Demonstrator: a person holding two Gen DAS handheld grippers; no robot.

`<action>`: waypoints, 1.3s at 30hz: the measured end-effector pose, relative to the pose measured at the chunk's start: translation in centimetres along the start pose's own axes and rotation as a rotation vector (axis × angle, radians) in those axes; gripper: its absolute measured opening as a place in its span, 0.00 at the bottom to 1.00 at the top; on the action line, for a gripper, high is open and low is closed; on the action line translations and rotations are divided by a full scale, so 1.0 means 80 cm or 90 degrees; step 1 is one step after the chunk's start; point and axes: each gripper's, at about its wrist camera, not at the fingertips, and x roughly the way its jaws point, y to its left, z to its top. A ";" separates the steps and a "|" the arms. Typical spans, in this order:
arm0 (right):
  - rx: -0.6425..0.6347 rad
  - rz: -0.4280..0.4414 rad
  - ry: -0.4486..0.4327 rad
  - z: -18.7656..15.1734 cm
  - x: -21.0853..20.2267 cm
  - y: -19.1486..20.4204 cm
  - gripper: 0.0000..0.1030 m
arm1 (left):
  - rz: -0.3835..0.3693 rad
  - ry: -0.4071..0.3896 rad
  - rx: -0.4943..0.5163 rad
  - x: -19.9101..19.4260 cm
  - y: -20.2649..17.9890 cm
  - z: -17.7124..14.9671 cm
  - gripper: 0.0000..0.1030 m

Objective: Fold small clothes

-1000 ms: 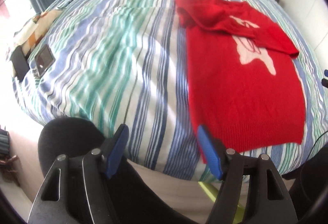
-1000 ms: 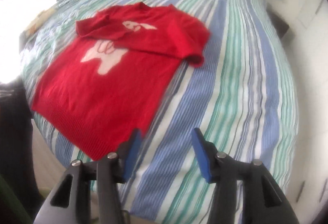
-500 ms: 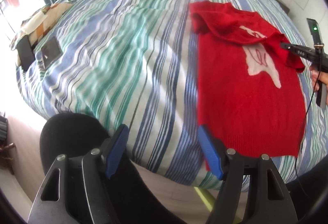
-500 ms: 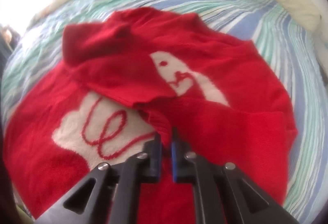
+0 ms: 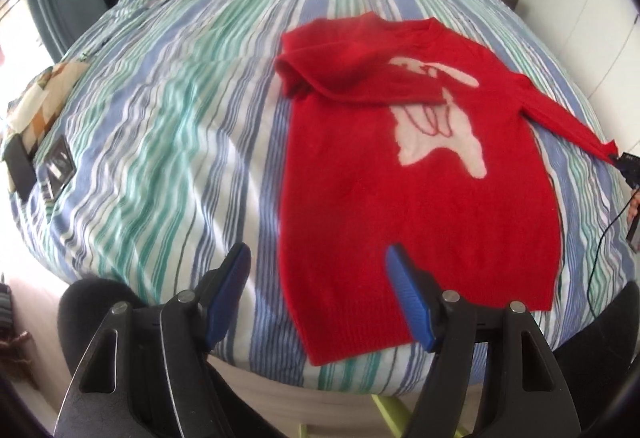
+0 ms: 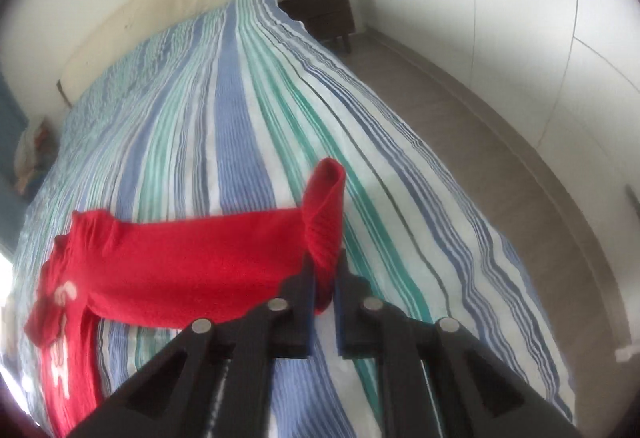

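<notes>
Left gripper (image 5: 316, 292) released, jaws wide, nothing between them; hovers above near edge of striped bedspread (image 5: 168, 125), over sweater hem. Red sweater (image 5: 416, 197) lies flat on bed, white motif up, its left sleeve folded across chest. Dark flat items at far left edge of bed, possibly phones, too blurred to say. My right gripper (image 6: 325, 278) clenched on sleeve cuff (image 6: 326, 205), sleeve stretched taut out to sweater's side.

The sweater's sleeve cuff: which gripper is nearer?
Right. The right gripper has its jaws shut on the sleeve cuff; the left gripper hangs open by the sweater's hem.
</notes>
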 end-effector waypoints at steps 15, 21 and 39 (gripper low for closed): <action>0.191 0.067 0.028 -0.029 0.032 -0.055 0.04 | 0.029 0.022 0.021 0.015 -0.004 -0.007 0.70; 0.141 -0.020 -0.001 -0.042 -0.003 -0.048 0.36 | 0.035 -0.043 0.069 0.014 0.004 0.054 0.74; -0.096 0.148 0.002 -0.219 -0.114 0.139 0.63 | -0.060 0.012 0.344 0.219 -0.165 0.198 0.05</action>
